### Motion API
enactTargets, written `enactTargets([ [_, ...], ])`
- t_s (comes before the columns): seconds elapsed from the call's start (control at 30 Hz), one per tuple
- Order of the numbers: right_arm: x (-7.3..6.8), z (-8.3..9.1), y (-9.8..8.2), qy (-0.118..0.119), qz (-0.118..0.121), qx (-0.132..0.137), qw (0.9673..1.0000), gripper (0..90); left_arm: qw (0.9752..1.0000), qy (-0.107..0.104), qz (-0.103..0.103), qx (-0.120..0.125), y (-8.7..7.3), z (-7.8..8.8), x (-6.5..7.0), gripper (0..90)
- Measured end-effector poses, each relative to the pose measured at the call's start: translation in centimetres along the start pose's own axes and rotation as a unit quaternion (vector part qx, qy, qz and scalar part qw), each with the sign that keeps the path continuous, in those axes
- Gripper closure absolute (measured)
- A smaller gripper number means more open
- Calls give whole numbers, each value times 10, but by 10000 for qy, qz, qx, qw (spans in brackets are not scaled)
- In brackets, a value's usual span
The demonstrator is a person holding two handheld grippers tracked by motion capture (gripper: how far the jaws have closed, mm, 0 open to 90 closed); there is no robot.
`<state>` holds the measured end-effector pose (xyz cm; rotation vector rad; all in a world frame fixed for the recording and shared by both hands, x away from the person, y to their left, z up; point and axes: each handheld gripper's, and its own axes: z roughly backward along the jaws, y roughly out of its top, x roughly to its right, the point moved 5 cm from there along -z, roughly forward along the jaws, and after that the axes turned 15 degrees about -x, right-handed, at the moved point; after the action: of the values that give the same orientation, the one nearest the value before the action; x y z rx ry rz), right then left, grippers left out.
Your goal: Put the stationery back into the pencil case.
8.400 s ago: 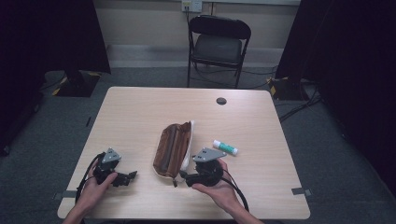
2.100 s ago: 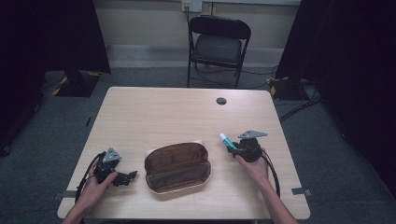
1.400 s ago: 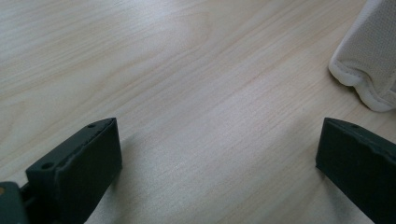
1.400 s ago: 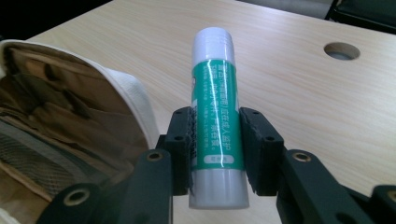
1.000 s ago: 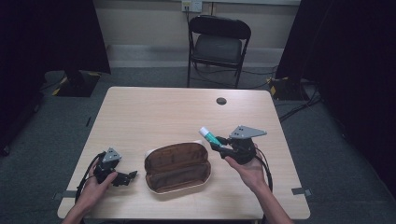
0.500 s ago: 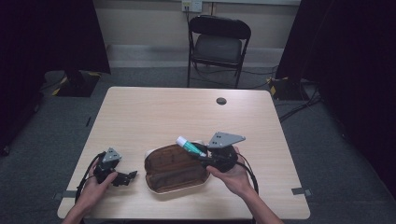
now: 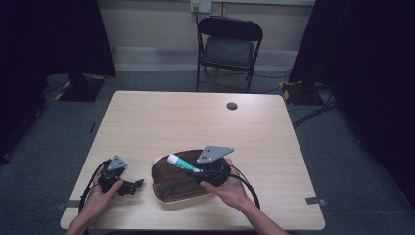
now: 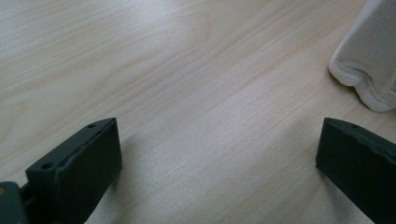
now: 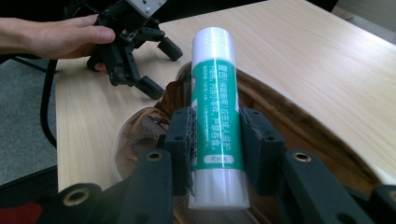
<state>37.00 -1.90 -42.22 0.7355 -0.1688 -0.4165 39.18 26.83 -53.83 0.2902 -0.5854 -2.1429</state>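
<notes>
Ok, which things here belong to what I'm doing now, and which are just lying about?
In the job:
- glue stick, clamped in the right gripper
- open brown pencil case, right under the glue stick
- left gripper, jaws open, resting on the table beside the case

Lying about:
- folding chair behind the table
- small dark round thing near the table's far edge

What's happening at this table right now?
A person at a wooden table works a hand-held gripper in each hand. The right hand-held gripper is clamped on a green-and-white glue stick and holds it over an open brown pencil case, apparently about to drop it in. The left hand-held gripper sits on the table beside the case with its jaws open and nothing between them.
</notes>
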Motion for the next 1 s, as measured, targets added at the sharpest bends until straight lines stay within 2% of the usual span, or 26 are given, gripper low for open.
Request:
enactTargets([
  [0.27, -12, -21, -2, 247, 109, -248, 9993, 662, 10000, -1, -1, -2, 0, 0, 0, 0],
  [0.43, -15, -30, -4, 296, 167, -377, 9987, 661, 10000, 2, 0, 1, 0, 0, 0, 0],
  [0.6, -13, -42, -10, 314, 128, -560, 9979, 661, 10000, -3, -1, 4, 0, 0, 0, 0],
  [1.0, -7, -48, -13, 292, 31, -625, 9976, 662, 10000, 6, -15, 2, 0, 0, 0, 0],
])
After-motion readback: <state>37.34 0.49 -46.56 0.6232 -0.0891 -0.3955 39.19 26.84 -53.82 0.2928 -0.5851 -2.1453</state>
